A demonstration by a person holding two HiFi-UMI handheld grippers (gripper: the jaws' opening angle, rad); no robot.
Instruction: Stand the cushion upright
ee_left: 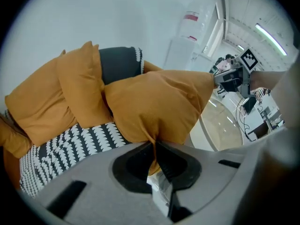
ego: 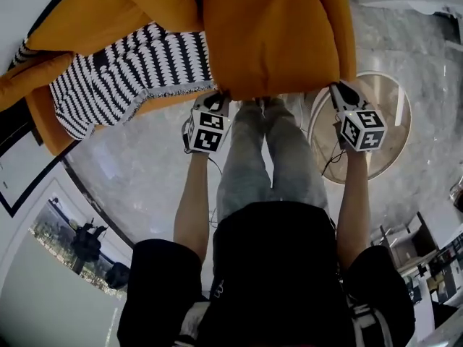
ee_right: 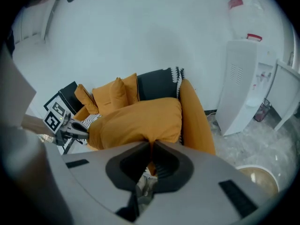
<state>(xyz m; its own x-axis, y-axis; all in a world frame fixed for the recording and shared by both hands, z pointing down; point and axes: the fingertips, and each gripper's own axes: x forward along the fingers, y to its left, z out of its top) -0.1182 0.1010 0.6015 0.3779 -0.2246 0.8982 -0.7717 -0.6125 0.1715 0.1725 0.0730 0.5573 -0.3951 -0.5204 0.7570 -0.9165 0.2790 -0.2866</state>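
Note:
A large orange cushion (ego: 271, 38) hangs above the sofa seat, held by its near edge at both corners. My left gripper (ego: 219, 101) is shut on the cushion's left corner, with the fabric pinched between its jaws (ee_left: 152, 143). My right gripper (ego: 337, 90) is shut on the right corner, the cloth bunched in its jaws (ee_right: 151, 145). In the left gripper view the cushion (ee_left: 157, 104) stretches across to the right gripper (ee_left: 216, 80). In the right gripper view the cushion (ee_right: 140, 121) runs to the left gripper (ee_right: 86, 129).
The orange sofa (ego: 43, 114) carries a black-and-white patterned seat (ego: 123, 74) and other orange cushions (ee_left: 51, 97). A round glass table (ego: 376, 121) stands on the marble floor to the right. The person's legs (ego: 268, 157) are below the cushion. A white water dispenser (ee_right: 241, 83) stands right of the sofa.

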